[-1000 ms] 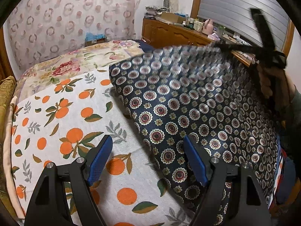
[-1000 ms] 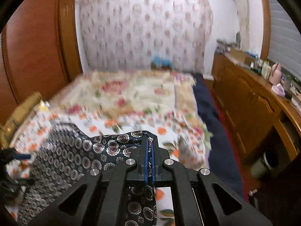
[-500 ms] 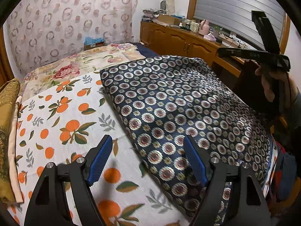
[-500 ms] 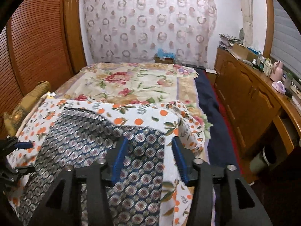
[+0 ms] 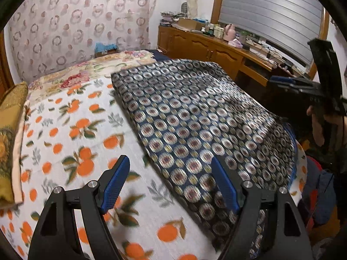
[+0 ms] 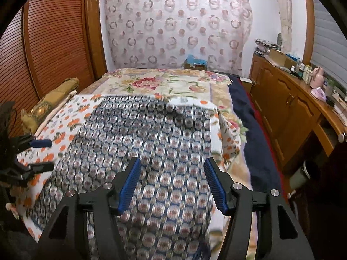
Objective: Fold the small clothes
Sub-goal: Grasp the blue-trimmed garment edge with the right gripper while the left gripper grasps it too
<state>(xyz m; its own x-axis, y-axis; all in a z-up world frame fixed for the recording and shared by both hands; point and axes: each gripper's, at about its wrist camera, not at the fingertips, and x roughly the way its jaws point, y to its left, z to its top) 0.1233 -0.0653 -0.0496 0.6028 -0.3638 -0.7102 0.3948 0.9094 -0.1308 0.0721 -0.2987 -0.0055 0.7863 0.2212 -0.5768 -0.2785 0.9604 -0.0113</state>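
L to R: pillow [image 5: 8, 130] at the bed's far left edge, then orange-print sheet [image 5: 71, 134], then the navy garment [image 5: 195, 112] spread flat over the sheet, prob. laid out so edges are reachable for a fold. Left claw [image 5: 170, 184] wide apart, nothing between pads, hovering over the garment's left edge w/ sheet below. Right claw [image 6: 172, 184] opening, no cloth pinched; garment lies under and ahead of it, right edge near the bed's side. Cabinet [image 6: 288, 108] far right.
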